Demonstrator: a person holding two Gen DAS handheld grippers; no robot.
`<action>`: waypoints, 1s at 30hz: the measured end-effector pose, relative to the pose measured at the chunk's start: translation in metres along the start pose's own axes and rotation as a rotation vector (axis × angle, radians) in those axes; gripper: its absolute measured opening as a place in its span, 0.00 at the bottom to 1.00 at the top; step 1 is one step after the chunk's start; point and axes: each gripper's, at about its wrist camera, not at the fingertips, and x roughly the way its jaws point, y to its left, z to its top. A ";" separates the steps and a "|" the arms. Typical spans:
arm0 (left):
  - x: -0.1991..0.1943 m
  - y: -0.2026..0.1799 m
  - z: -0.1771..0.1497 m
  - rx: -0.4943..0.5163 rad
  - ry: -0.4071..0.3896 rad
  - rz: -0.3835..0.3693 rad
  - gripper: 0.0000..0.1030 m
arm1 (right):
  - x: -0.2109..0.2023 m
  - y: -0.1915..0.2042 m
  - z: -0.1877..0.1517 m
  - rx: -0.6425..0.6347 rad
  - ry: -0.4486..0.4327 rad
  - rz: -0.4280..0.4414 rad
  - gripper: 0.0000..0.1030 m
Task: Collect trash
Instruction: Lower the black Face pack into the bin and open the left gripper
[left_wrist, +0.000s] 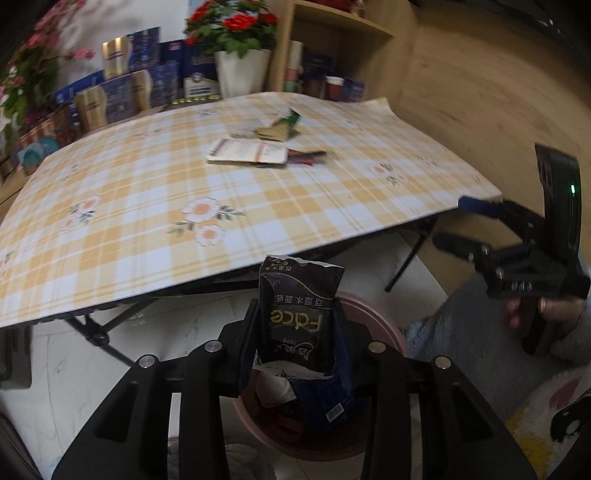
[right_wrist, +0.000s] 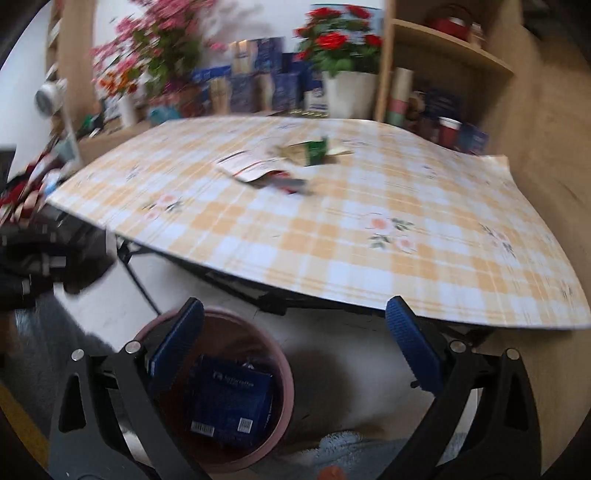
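My left gripper (left_wrist: 297, 314) is shut on a black tissue packet (left_wrist: 299, 295) and holds it upright over the pink bin (left_wrist: 384, 325), just off the table's near edge. In the bin lies a dark blue packet (left_wrist: 325, 398). My right gripper (right_wrist: 295, 343) is open and empty above the same bin (right_wrist: 284, 365), where the blue packet (right_wrist: 229, 402) lies flat. The left wrist view shows that right gripper (left_wrist: 456, 221) at the table's right corner. On the table lie a white flat packet (left_wrist: 247, 151) (right_wrist: 251, 166), a green and brown wrapper (left_wrist: 280, 125) (right_wrist: 314, 149) and a dark red wrapper (left_wrist: 306, 157) (right_wrist: 291, 184).
The folding table (left_wrist: 147, 184) (right_wrist: 406, 206) has a yellow checked cloth and black legs beside the bin. Behind it stand blue boxes (left_wrist: 122, 88), a white flower pot (left_wrist: 240, 72) and a wooden shelf (right_wrist: 443, 66). A person's fluffy light blue sleeve (left_wrist: 461, 325) is at the right.
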 end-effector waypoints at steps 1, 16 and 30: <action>0.007 -0.003 -0.002 0.010 0.010 -0.014 0.36 | 0.003 -0.004 0.000 0.017 -0.002 -0.025 0.94; 0.054 -0.017 -0.025 0.085 0.187 -0.006 0.38 | 0.025 -0.020 -0.009 0.135 0.051 -0.143 0.94; 0.053 -0.017 -0.024 0.091 0.169 0.020 0.82 | 0.027 -0.017 -0.009 0.112 0.066 -0.141 0.94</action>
